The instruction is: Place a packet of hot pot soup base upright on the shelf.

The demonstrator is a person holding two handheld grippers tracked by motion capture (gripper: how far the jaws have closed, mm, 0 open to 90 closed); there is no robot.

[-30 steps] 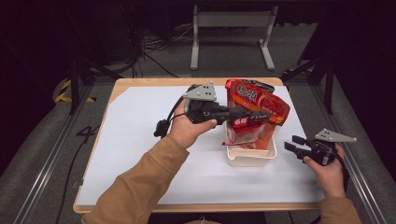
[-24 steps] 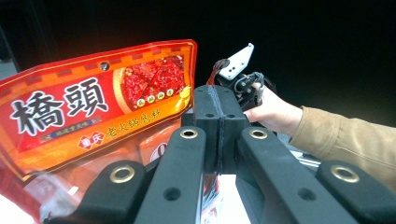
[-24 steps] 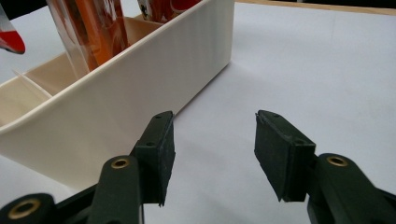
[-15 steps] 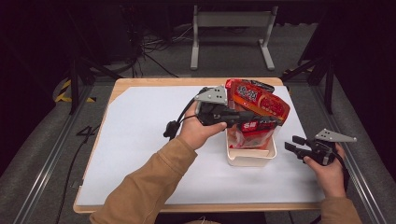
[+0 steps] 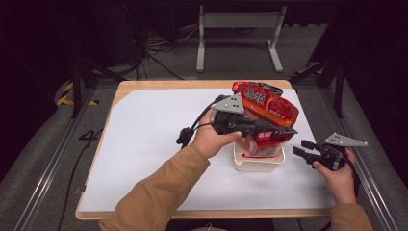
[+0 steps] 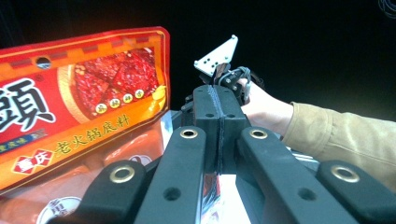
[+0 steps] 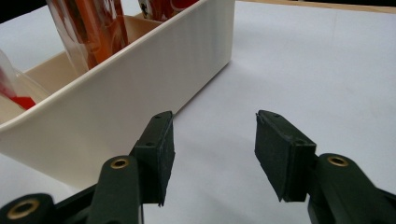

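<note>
A cream tub (image 5: 259,163) on the white mat holds red sauce pouches standing upright; the tallest red pouch (image 5: 267,103) (image 6: 79,102) leans at the back. My left gripper (image 5: 287,131) reaches in from the left over the tub, jaws pressed together (image 6: 217,126) on the top edge of a clear pouch with red print (image 5: 263,142), which hangs down into the tub. My right gripper (image 5: 299,147) (image 7: 212,154) stands open and empty just right of the tub, low over the mat, its left pad (image 7: 161,154) close to the tub's wall (image 7: 140,79).
The white mat (image 5: 159,139) covers most of the wooden table (image 5: 144,85) and is bare on the left half. The table's right edge lies just beyond my right hand (image 5: 339,175). A metal stand (image 5: 238,19) is on the floor behind.
My left gripper has moved to the right and slightly down, carrying the clear pouch over the tub. The right gripper has stayed where it was.
</note>
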